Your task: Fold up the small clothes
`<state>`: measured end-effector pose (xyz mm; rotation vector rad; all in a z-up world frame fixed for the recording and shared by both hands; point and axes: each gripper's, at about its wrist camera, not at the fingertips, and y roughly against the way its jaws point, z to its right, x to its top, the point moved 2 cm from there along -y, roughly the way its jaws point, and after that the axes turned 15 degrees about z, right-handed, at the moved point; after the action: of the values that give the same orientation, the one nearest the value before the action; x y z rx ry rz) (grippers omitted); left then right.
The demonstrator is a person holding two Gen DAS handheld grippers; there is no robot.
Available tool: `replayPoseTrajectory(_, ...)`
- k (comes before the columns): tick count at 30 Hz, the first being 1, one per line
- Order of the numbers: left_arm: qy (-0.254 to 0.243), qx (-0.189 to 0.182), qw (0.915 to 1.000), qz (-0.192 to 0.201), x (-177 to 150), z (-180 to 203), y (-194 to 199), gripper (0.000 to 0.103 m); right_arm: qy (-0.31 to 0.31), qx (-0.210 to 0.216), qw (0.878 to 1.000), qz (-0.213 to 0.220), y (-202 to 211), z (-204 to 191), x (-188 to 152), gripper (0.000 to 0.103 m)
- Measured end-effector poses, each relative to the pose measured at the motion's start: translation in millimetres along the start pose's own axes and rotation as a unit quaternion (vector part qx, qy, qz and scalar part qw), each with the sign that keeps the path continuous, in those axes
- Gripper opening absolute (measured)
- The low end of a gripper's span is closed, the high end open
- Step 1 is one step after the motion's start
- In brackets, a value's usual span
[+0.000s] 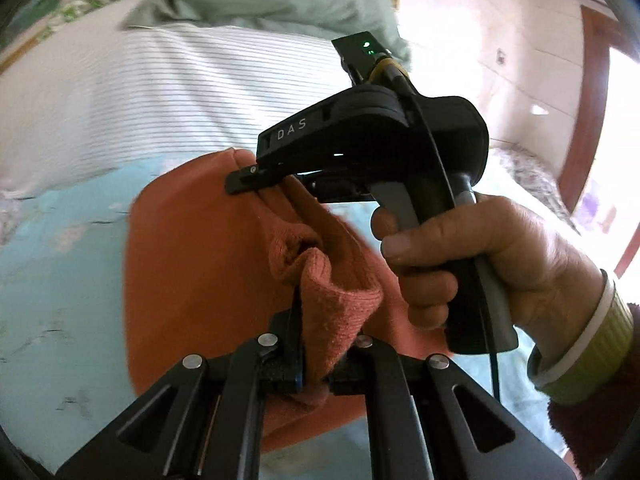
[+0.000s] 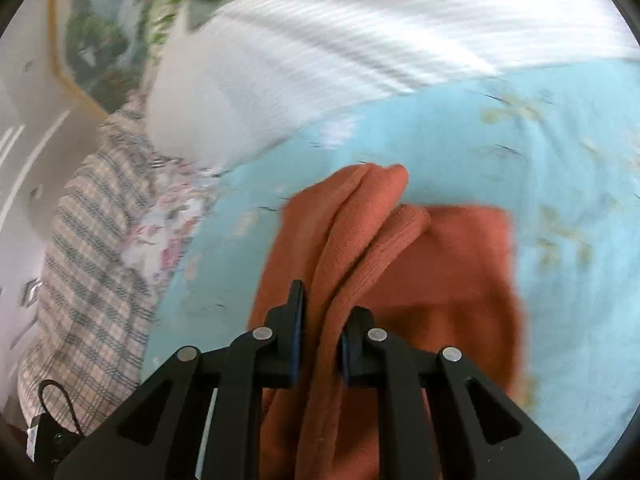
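Orange knit cloth [image 2: 452, 264] pinched in both claws, left [image 1: 312, 360] and right [image 2: 320, 344], mid-frame over bed [image 2: 560, 160]; fold underway, next: carry edge across evenly.

The left gripper [image 1: 316, 344] is closed tight on cloth. The right gripper [image 2: 320, 336] also pinches cloth between its 2 pads. A hand [image 1: 472, 264] grips the right gripper's handle.
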<state>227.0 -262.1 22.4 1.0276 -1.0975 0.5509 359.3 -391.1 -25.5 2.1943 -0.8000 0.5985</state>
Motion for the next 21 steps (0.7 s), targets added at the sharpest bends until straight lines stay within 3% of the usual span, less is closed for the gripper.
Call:
replayPoseTrajectory(3, -0.006, -0.018, 0.9996, -0.018, -10.2, 23.3, -18.8, 0.006, -0.013, -0.021, 1.000, -0.008, 3.2, 27.7, -8.3, 0.015)
replayPoseTrajectory(7, -0.015, -0.022, 0.9984, -0.050, -25.2, 38.8, -39.5, 0.006, -0.016, -0.006, 1.000, 0.009, 12.8, 33.6, -3.3, 0.015)
replayPoseTrajectory(14, -0.019, -0.028, 0.9983, -0.047, -16.5, 42.4, -46.5, 0.006, -0.004, -0.046, 0.999, -0.002, 2.9, 50.9, -9.0, 0.015)
replayPoseTrajectory(19, -0.005, -0.035, 0.9957, -0.086, -33.6, 37.1, -64.0, 0.015, 0.006, -0.060, 0.998, 0.008, 16.8, 51.6, -15.5, 0.033)
replayPoseTrajectory(21, -0.006, -0.035, 0.9953, -0.089, -35.4, 35.9, -61.6, 0.027, -0.003, -0.068, 0.997, 0.020, 30.9, 52.8, -15.4, 0.041)
